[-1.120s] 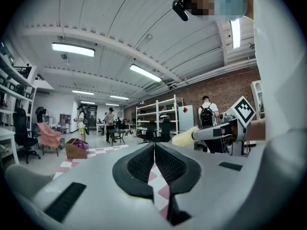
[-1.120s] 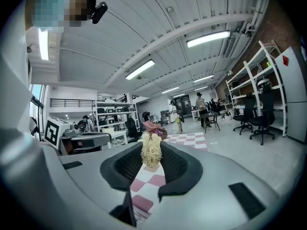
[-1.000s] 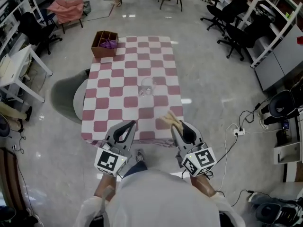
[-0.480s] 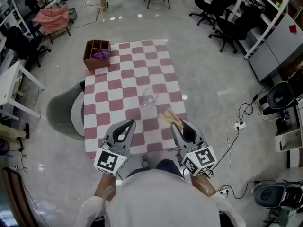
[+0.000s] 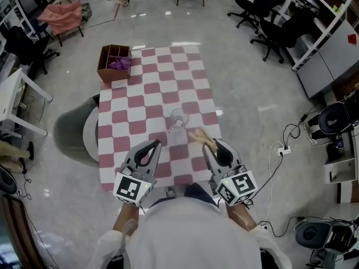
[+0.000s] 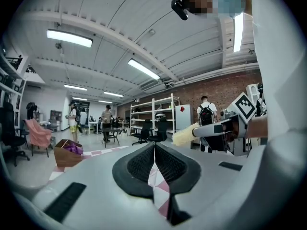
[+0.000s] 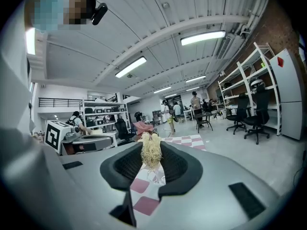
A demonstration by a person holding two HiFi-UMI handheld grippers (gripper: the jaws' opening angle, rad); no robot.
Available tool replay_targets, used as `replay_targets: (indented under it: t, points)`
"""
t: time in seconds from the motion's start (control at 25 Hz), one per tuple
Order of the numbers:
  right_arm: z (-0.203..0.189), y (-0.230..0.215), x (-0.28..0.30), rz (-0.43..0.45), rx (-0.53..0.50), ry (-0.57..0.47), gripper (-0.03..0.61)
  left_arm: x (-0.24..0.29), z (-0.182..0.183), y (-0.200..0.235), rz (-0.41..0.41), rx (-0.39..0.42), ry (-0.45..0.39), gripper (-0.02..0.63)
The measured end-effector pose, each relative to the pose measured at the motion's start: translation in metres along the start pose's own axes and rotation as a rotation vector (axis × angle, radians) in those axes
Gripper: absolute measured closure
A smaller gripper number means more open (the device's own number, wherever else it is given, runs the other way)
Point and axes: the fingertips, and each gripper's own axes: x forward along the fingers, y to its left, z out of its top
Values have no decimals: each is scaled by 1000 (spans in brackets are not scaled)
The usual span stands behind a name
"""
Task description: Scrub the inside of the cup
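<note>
Squinting for the cup (image 5: 178,118) first: it's clear glass, faint against the pink-and-white checks. Neither gripper view shows it at all, since each claw's own body blocks the cloth ahead. The near edge of the bench (image 5: 147,77) is cut off under both claws and the person's shoulders. The brush handle is swallowed inside the right claw, so only the pale bristly head shows.

Room now: the cup stands on the near half of the bench, toward its right edge, with bare cloth all round it. A brown box (image 5: 114,62) with something purple inside sits well apart on the far left corner. There's open floor to the right. A grey rounded shape (image 5: 73,130), hard to identify, butts against the left side.

Claws: the left claw (image 5: 150,145) is closed tight, pads together and nothing between them, over the near left of the bench. The right claw (image 5: 216,146) is clamped on the brush (image 5: 200,138), whose head pokes forward near the cup, just off to its right and not touching.
</note>
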Motion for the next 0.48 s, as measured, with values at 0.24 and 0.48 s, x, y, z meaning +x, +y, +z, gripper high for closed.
replay_targets:
  t: [0.24, 0.48]
  points:
    - [11, -10, 19, 42, -11, 5, 463, 15, 4, 4, 21, 15, 12, 581]
    - [10, -18, 31, 81, -1, 11, 463, 28, 7, 2, 30, 24, -7, 581]
